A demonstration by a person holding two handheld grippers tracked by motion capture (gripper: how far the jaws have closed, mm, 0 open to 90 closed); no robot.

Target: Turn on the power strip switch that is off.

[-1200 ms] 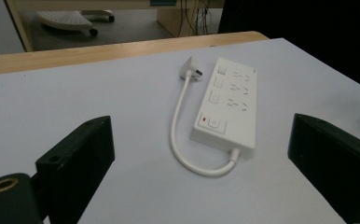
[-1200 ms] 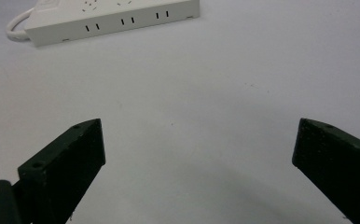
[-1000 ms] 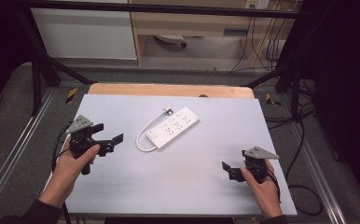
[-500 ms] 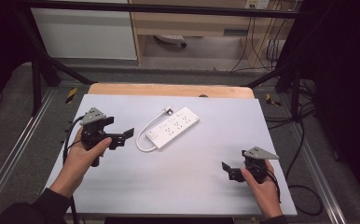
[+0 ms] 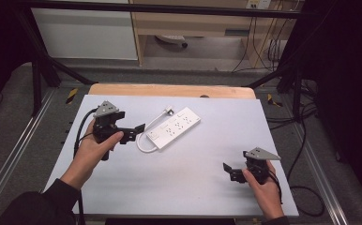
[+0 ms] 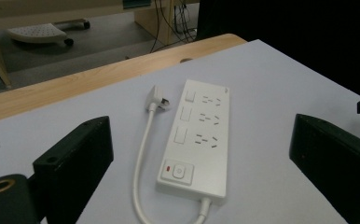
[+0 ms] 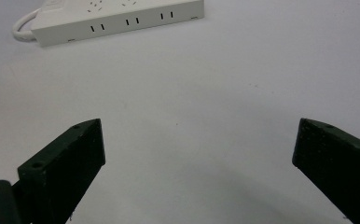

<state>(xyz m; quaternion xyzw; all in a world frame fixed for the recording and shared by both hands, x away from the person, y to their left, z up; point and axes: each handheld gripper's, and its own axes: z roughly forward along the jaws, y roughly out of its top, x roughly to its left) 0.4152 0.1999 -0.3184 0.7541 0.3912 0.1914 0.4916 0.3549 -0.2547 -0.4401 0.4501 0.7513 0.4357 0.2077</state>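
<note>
White power strip (image 5: 173, 128) lies flat on the bench (image 5: 179, 187), sockets up, in the far half, a little left of centre. Long axis runs diagonally: switch end toward the near-left, other end toward the far-right corner. Its short white cord (image 5: 144, 143) loops out of the switch end and curls back along the left side to the plug (image 5: 169, 112), which rests on the bench just beside the strip's far side.

Left gripper (image 5: 138, 130): jaws wide apart, empty, just left of the strip's switch end, pointing at it.

Right gripper (image 5: 228, 171): jaws wide apart, empty, near the near-right corner, well apart from the strip.
</note>
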